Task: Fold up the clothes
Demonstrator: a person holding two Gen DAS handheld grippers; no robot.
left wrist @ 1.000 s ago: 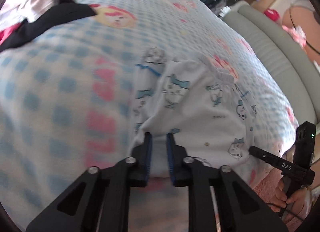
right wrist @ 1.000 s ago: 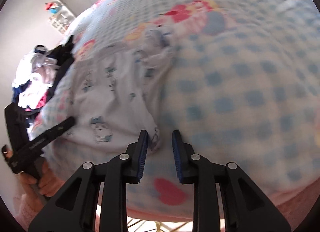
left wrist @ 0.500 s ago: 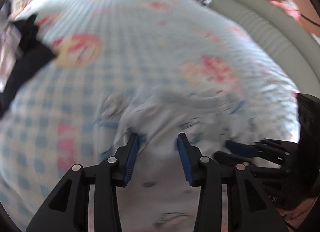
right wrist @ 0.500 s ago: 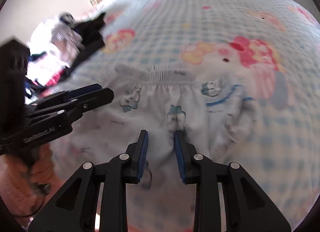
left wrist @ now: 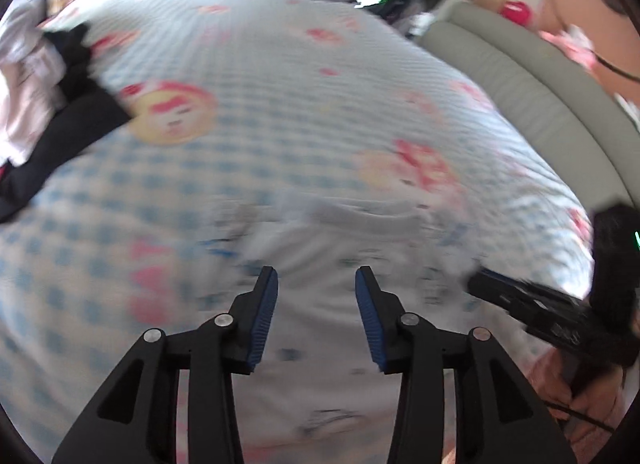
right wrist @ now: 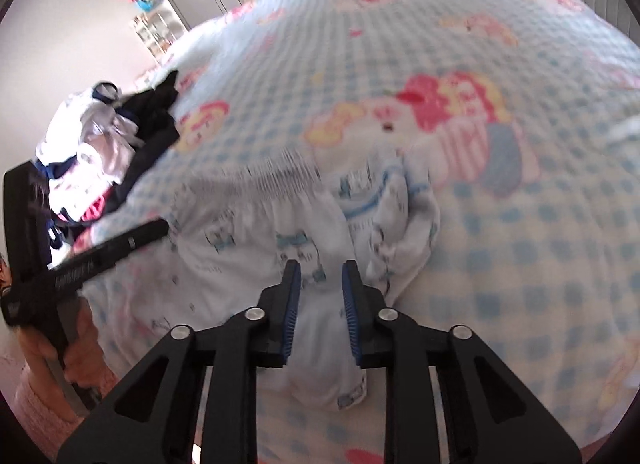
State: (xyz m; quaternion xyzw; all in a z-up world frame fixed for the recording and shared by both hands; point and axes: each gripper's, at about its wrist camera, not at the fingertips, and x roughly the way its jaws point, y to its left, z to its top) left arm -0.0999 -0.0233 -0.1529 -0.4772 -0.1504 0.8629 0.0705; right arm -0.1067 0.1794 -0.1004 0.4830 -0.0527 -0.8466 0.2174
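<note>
The left gripper (left wrist: 316,284) has its two blue-padded fingers (left wrist: 264,316) set wide apart with nothing between them; it hovers above the white printed garment (left wrist: 340,328), and contact with the cloth cannot be determined because this view is blurred. The right gripper (right wrist: 318,284) has its fingers (right wrist: 290,312) separated by a narrow gap. White fabric is visible through that gap, but whether the pads touch or pinch it cannot be determined. Each gripper appears in the other's view: the right one at the right edge of the left wrist view (left wrist: 532,304), the left one at the left edge of the right wrist view (right wrist: 92,260), where a hand (right wrist: 76,348) holds its handle. The garment (right wrist: 280,264) is white with small blue cartoon prints. It lies on the near part of the bed, with its gathered elastic waistband (right wrist: 256,180) on the far side and a bunched, rolled portion (right wrist: 400,224) on its right. It rests on a blue-and-white checked bedspread (right wrist: 520,244) printed with pink and yellow cartoon figures. A pile of clothes (right wrist: 100,144), white and black among others, lies at the far left of the bed. A grey padded bed edge (left wrist: 540,104) runs along the right side in the left wrist view.
</note>
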